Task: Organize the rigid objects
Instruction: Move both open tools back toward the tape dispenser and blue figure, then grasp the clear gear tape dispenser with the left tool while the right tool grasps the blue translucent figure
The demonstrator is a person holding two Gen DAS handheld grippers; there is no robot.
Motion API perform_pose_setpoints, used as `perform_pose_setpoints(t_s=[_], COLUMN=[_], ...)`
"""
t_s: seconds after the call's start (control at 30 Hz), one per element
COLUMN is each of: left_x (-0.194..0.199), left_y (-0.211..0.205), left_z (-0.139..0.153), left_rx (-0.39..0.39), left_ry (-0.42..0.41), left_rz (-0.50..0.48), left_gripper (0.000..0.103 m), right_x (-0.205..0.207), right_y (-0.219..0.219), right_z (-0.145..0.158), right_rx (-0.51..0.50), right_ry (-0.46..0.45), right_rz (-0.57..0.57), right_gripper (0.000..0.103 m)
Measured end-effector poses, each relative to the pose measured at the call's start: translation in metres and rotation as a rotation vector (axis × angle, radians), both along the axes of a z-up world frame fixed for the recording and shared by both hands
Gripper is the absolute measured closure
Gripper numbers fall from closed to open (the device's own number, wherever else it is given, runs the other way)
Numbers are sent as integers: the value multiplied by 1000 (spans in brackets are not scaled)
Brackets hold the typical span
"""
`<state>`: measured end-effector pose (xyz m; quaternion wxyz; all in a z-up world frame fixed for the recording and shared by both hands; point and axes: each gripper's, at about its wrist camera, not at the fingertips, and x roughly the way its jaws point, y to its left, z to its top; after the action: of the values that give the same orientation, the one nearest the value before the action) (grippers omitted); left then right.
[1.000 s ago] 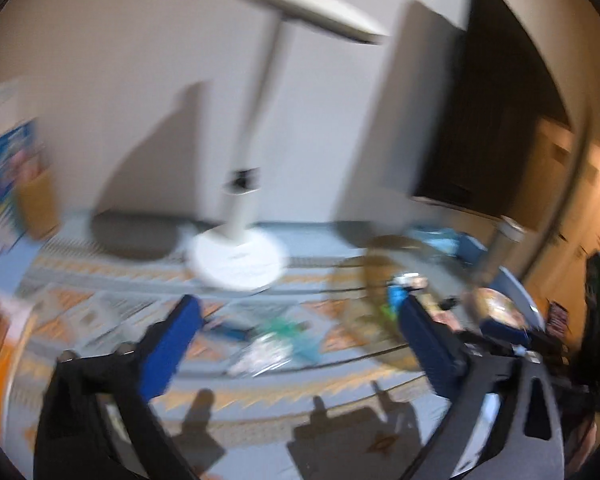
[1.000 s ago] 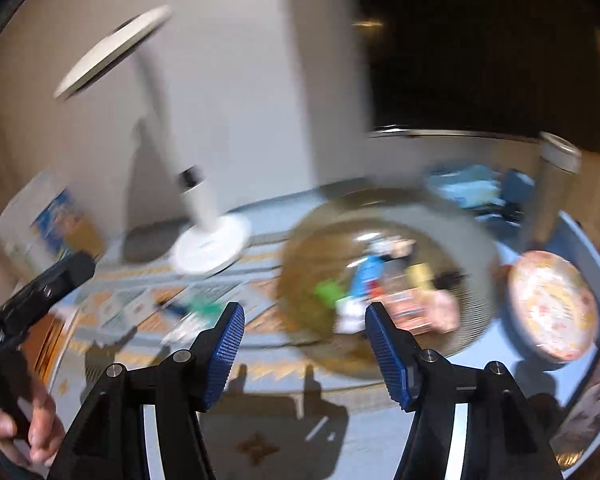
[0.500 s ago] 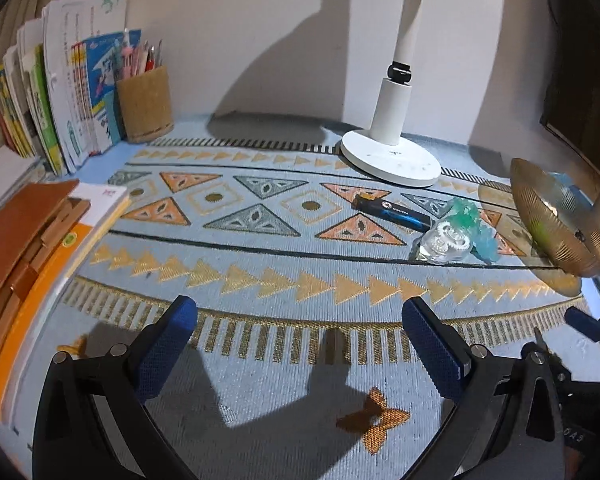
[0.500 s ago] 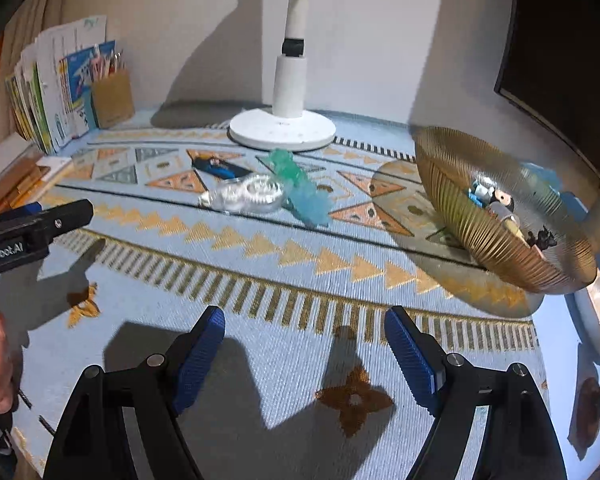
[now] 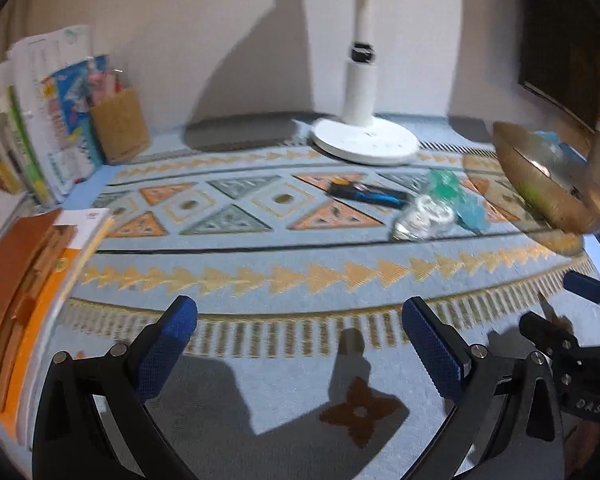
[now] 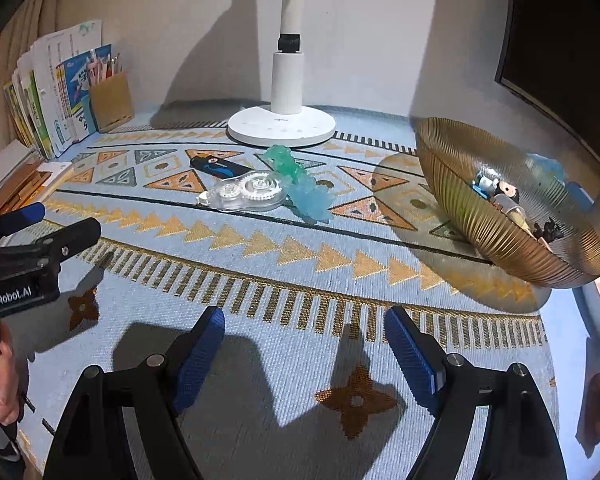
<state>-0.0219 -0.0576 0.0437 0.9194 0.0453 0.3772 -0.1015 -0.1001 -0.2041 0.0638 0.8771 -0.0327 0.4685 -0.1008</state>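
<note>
Three loose items lay grouped on the patterned mat (image 6: pixel 300 264), just in front of the white lamp base (image 6: pixel 282 131): a clear correction-tape dispenser (image 6: pixel 246 193), a teal knobbly plastic piece (image 6: pixel 304 190) touching the dispenser's side away from the books, and a black-and-blue flat gadget (image 6: pixel 218 167), possibly a USB stick, just behind the dispenser toward the lamp. All three sat flat on the mat, none in any claw.

To the side of the lamp base away from the books, the ribbed gold bowl (image 6: pixel 460 216) stood tilted toward the cameras. It already held several small pieces, too small to name; a blue-and-silver one and a dark one showed near its low edge.

Judgement: sorting was partly done. Some things were in the bowl and three remained out on the mat, presumably bound for it. No pick was in hand.

Right claw (image 6: pixel 304 356): fingers spread wide, nothing between them, hovering over the near edge of the mat, well short of the lamp base and the three items.

Left claw (image 5: pixel 300 346): likewise spread and holding nothing, over the near edge of the mat. Its view was somewhat blurred.

Far from the lamp, at the worktop's book-side end, stood upright books (image 6: pixel 56 92) and a brown pen holder (image 6: pixel 111 102). Neither seemed part of the job.
</note>
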Motion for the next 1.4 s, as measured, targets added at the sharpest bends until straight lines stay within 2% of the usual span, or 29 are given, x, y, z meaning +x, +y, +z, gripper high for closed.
perform_pose_setpoints(t_s=[0.1, 0.17, 0.23, 0.33, 0.43, 0.53, 0.6, 0.63, 0.77, 0.9, 1.0, 1.1, 1.13, 1.23, 1.3, 1.4], left_x=[10, 15, 26, 49, 74, 93, 96, 98, 109, 113, 109, 102, 100, 80, 63, 35], left_y=[-11, -19, -30, -50, -66, -75, -84, -86, -87, -94, -102, -107, -105, -97, -82, -59], left_z=[4, 15, 25, 27, 17, 6, 0, -2, -7, -16, -20, -19, -17, -7, 3, 12], left_rx=[-55, -47, -41, -13, 19, -7, 19, 26, -2, 1, 26, 51, 31, -29, -76, -104], left_ry=[107, 92, 85, 87, 117, 164, 180, 174, 199, 221, 201, 182, 191, 180, 167, 158], left_rz=[-166, -236, -290, -361, -397, -456, -510, -527, -547, -578, -589, -587, -597, -583, -559, -506], left_gripper=[1, 1, 1, 1, 9, 9, 10, 14, 25, 34, 37, 61, 70, 70, 70, 71], right_x=[3, 4, 12, 35, 64, 85, 92, 96, 111, 126, 128, 121, 118, 102, 88, 57], right_y=[-6, -14, -20, -29, -45, -58, -60, -61, -64, -69, -63, -65, -67, -80, -81, -73], right_z=[0, 6, 16, 28, 17, 2, -4, -6, -13, -24, -23, -19, -17, -4, 5, 16], right_rx=[77, 176, 173, 185, 212, 257, 235, 228, 233, 296, 317, 310, 309, 392, 394, 389], right_ry=[49, 82, 95, 64, 100, 137, 153, 156, 160, 163, 154, 133, 126, 104, 86, 71], right_rz=[25, 50, 55, 44, 14, 8, 21, 33, 65, 89, 128, 116, 102, 74, 60, 64], right_gripper=[22, 22, 22, 22, 24, 40, 40, 40, 43, 47, 60, 63, 70, 70, 70, 70])
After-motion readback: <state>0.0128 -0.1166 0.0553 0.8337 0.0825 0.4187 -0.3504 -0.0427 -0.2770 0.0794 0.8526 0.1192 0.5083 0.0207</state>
